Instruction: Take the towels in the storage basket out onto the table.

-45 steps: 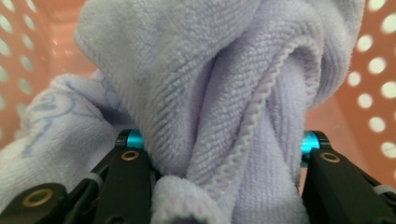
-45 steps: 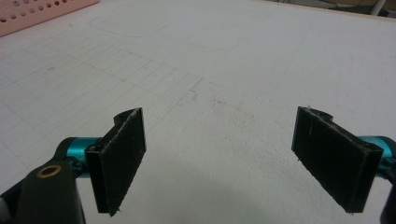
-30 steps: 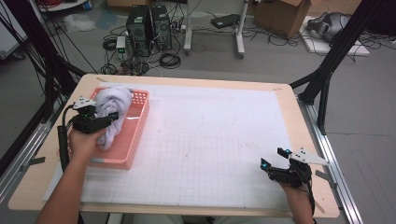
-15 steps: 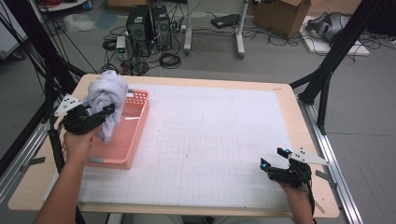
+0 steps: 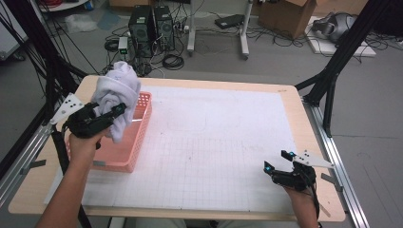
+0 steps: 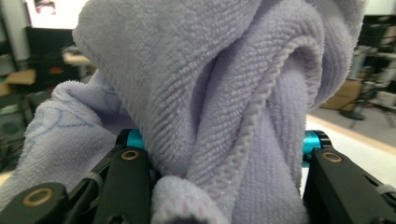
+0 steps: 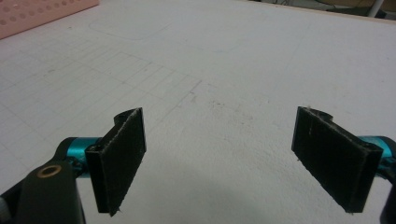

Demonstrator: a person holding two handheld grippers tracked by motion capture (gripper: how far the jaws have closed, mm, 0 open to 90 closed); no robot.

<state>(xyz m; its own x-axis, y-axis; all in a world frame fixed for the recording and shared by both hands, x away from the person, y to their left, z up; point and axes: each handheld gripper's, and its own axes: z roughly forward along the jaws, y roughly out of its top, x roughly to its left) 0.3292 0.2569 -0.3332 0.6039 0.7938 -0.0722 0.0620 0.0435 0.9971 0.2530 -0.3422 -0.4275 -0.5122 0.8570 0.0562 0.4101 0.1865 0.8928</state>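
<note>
Since the earlier frames, the left gripper [image 5: 113, 113] had lifted the pale lilac terry-cloth towel [image 5: 117, 97] higher out of the pink perforated plastic basket [image 5: 134, 142]; the right gripper [image 5: 280, 160] had stayed put. Left jaws were clamped on a thick bunched fold of the towel [image 6: 219, 93], which hung above the basket's far end, its lower edge seemingly just clear of the rim. Basket sat at the left of the white gridded mat [image 5: 214, 142] on the light wooden table [image 5: 290, 90]. Right gripper [image 7: 219, 158] rested low over the mat's near right corner, jaws spread wide, nothing between them.
</note>
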